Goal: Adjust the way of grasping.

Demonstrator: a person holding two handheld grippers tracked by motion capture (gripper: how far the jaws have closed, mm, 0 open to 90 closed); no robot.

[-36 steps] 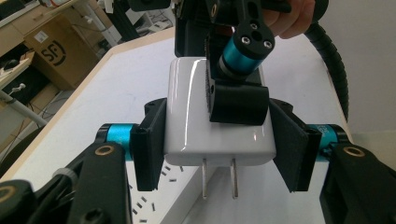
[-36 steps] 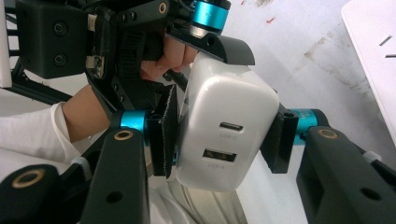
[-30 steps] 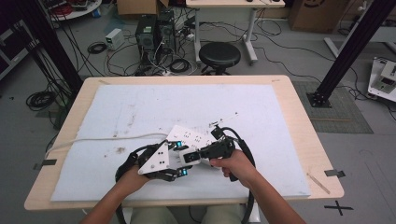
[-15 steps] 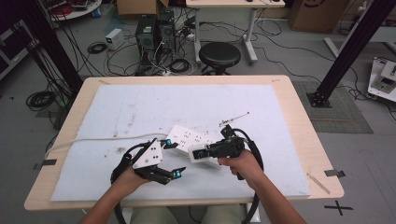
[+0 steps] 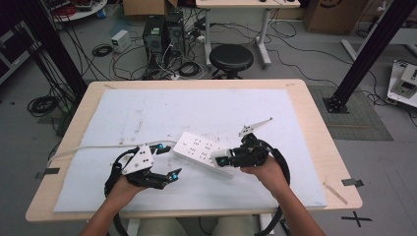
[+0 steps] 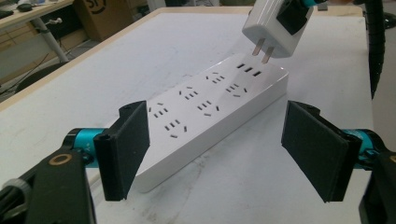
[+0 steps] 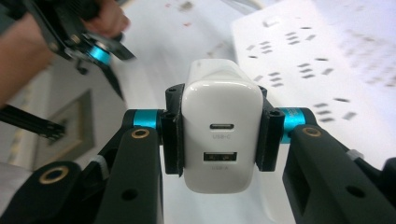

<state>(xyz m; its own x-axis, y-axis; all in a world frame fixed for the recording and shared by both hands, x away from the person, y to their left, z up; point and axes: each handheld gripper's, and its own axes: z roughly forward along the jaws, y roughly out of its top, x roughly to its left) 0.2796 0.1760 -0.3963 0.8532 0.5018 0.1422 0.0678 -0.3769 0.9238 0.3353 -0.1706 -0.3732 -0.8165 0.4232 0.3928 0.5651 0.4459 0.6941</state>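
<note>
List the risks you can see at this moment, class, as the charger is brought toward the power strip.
The left gripper is open and off the power strip, so the strip could slide when pushed. The charger hangs tilted above the end sockets in the right gripper, so its prongs may miss the slots. It is clamped only by its sides and could twist.

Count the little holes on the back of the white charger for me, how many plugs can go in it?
2. On the white charger held in the right gripper's fingers, a small oval port sits above a wider rectangular port. Other faces may hide more.
</note>
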